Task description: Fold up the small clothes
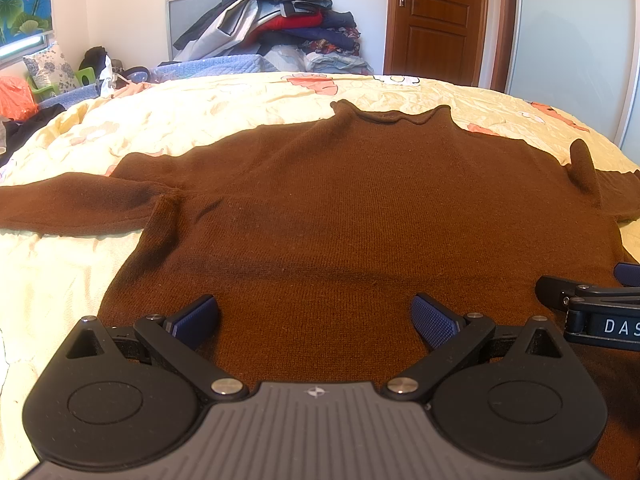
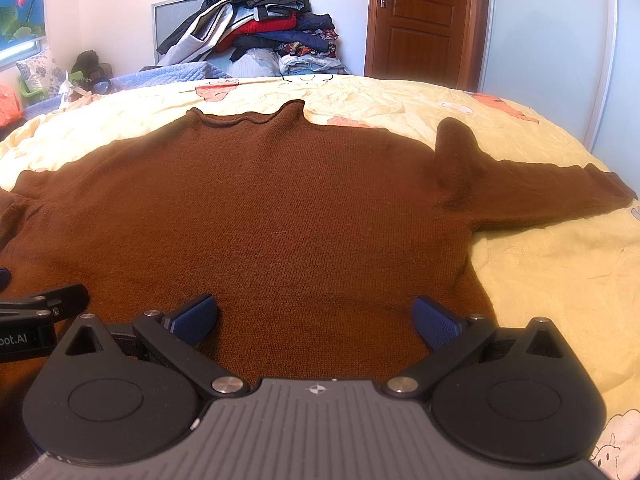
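Note:
A brown knit sweater [image 1: 340,208] lies flat on the bed with its neck at the far side and both sleeves spread out; it also shows in the right wrist view [image 2: 280,208]. My left gripper [image 1: 316,320] is open and empty over the sweater's near hem, left of centre. My right gripper [image 2: 316,320] is open and empty over the near hem toward the right side. Part of the right gripper [image 1: 592,312] shows at the right edge of the left wrist view. A fold of the right sleeve [image 2: 456,160] stands up near the shoulder.
The bed has a pale yellow quilt [image 1: 80,264] with cartoon prints. A pile of clothes [image 1: 280,20] is stacked beyond the bed against the wall. A brown wooden door [image 1: 436,20] stands at the back right. Cushions and clutter [image 1: 52,72] lie at the far left.

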`<move>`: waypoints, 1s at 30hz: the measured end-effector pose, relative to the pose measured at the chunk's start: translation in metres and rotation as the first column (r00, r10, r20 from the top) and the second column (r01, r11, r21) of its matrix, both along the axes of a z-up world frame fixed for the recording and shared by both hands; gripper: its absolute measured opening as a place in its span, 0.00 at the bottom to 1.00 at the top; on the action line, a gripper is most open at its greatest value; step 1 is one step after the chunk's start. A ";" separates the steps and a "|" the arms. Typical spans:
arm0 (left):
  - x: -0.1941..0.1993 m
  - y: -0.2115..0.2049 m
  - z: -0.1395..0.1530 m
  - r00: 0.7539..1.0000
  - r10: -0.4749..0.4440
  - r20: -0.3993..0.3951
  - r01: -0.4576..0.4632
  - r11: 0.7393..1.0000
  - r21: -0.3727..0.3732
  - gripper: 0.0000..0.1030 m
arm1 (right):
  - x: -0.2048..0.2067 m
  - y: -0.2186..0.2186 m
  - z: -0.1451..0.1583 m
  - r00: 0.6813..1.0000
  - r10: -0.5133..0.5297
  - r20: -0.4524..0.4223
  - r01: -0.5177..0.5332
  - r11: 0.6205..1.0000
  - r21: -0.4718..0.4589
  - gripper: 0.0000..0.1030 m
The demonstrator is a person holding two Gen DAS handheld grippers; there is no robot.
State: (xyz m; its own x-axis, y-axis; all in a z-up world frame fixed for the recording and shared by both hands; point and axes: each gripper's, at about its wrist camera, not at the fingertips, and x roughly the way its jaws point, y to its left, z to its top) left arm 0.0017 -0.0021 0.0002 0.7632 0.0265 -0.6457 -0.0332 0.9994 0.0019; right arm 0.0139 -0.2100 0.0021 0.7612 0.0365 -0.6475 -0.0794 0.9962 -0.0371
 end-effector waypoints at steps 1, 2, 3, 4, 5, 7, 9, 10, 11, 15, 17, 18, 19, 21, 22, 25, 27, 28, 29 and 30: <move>0.000 0.000 0.000 1.000 0.000 0.000 0.000 1.000 0.000 1.00 | 0.000 0.000 0.000 1.000 0.000 0.000 0.000 1.000 0.000 1.00; 0.000 0.000 0.000 1.000 0.000 0.000 0.000 1.000 0.000 1.00 | 0.000 0.000 0.000 1.000 0.000 -0.001 0.000 1.000 0.000 1.00; 0.000 0.000 0.000 1.000 0.000 0.000 0.000 1.000 0.000 1.00 | 0.000 0.000 0.000 1.000 0.000 -0.001 0.000 1.000 0.000 1.00; 0.000 0.000 0.000 1.000 0.000 0.000 0.000 1.000 0.000 1.00 | 0.000 0.000 0.000 1.000 0.003 -0.002 -0.003 1.000 0.000 1.00; 0.000 0.000 0.000 1.000 0.000 0.000 0.000 1.000 0.000 1.00 | 0.000 -0.001 0.002 1.000 0.018 -0.011 -0.018 1.000 0.001 1.00; 0.000 0.000 0.000 1.000 -0.001 0.000 0.001 1.000 0.000 1.00 | 0.005 -0.006 0.011 0.993 0.104 -0.064 -0.103 0.994 0.018 1.00; 0.000 0.000 0.000 1.000 0.000 0.000 0.000 1.000 0.000 1.00 | 0.005 -0.029 0.026 0.995 0.101 -0.021 -0.098 0.989 0.108 1.00; 0.000 0.000 0.000 1.000 -0.001 0.000 0.001 1.000 -0.001 1.00 | 0.006 -0.055 0.039 0.996 0.081 0.031 -0.085 0.979 0.188 1.00; 0.000 0.000 0.000 1.000 -0.001 0.000 0.001 1.000 -0.002 1.00 | 0.006 -0.076 0.048 0.996 0.058 0.069 -0.074 0.965 0.252 1.00; 0.000 0.000 0.000 1.000 -0.002 0.000 0.002 1.000 -0.002 1.00 | 0.029 -0.205 0.065 0.982 -0.139 0.129 0.050 0.849 0.526 1.00; 0.000 0.000 0.000 1.000 -0.002 0.000 0.002 1.000 -0.002 1.00 | 0.042 -0.268 0.065 0.954 -0.284 0.101 0.162 0.766 0.622 1.00; 0.000 0.000 0.000 1.000 -0.002 0.000 0.002 1.000 -0.002 1.00 | 0.049 -0.302 0.063 0.920 -0.384 0.075 0.247 0.718 0.651 0.98; 0.000 0.000 0.000 1.000 -0.002 0.001 0.002 1.000 -0.002 1.00 | 0.053 -0.326 0.061 0.890 -0.454 0.052 0.306 0.677 0.670 0.94; 0.000 0.000 0.000 1.000 -0.001 0.000 0.001 1.000 -0.002 1.00 | 0.065 -0.366 0.056 0.843 -0.538 0.009 0.386 0.616 0.687 0.88; 0.000 0.000 0.000 1.000 -0.001 0.000 0.001 1.000 -0.002 1.00 | 0.074 -0.381 0.053 0.825 -0.564 -0.010 0.419 0.602 0.680 0.84; 0.000 0.000 0.000 1.000 -0.001 0.000 0.001 1.000 -0.002 1.00 | 0.099 -0.412 0.038 0.780 -0.620 -0.090 0.513 0.550 0.659 0.80; 0.000 0.000 0.000 1.000 -0.001 0.000 0.001 1.000 -0.002 1.00 | 0.112 -0.419 0.026 0.776 -0.620 -0.112 0.515 0.522 0.680 0.77; 0.000 0.000 0.000 1.000 -0.001 0.001 0.001 1.000 -0.002 1.00 | 0.117 -0.420 0.022 0.777 -0.620 -0.109 0.506 0.512 0.694 0.77; 0.000 0.000 0.000 1.000 -0.001 0.001 0.001 1.000 -0.002 1.00 | 0.123 -0.421 0.022 0.781 -0.615 -0.106 0.495 0.506 0.706 0.76; 0.000 0.000 0.000 1.000 -0.001 0.001 0.001 1.000 -0.002 1.00 | 0.130 -0.421 0.019 0.784 -0.613 -0.099 0.487 0.507 0.711 0.75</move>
